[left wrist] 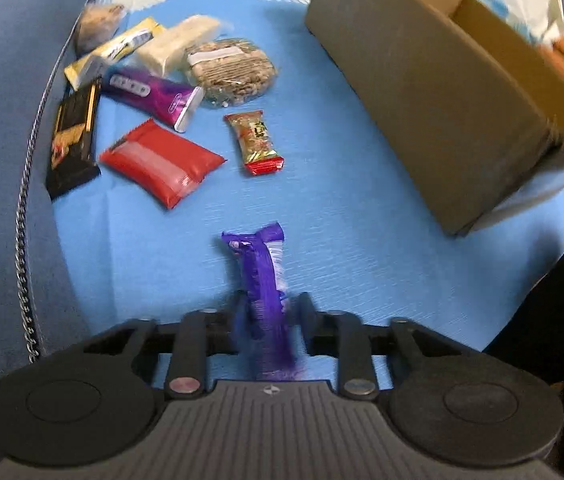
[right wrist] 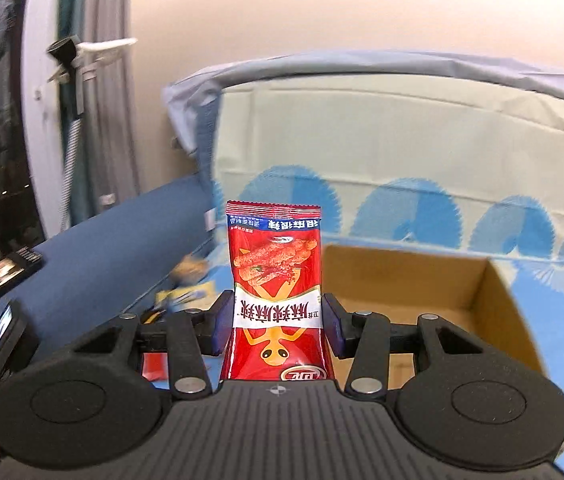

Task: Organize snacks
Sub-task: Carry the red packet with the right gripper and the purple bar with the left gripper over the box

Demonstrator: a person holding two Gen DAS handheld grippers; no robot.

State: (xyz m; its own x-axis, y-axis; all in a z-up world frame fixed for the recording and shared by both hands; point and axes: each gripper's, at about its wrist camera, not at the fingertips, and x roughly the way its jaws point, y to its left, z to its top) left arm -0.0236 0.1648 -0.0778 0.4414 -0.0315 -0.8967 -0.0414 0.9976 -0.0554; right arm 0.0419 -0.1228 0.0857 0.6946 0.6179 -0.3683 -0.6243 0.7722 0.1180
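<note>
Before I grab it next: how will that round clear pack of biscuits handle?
The round biscuit pack looks brittle: visible crumbly pieces may crack under firm jaws. Its clear film is probably slippery and loose. Lying flat, it should slide, not roll.

Glossy foil red snack packet (right wrist: 276, 280), matt brown cardboard box (left wrist: 421, 92), ribbed blue cloth (left wrist: 341, 216), metal chain (left wrist: 28, 184).

The left wrist view looks steeply down, close over the blue cloth (left wrist: 341, 208), with the cardboard box (left wrist: 421, 92) at two o'clock, while the right wrist view faces nearly level across that same box (right wrist: 441, 280) toward a pillow (right wrist: 401, 152) at twelve o'clock.
</note>
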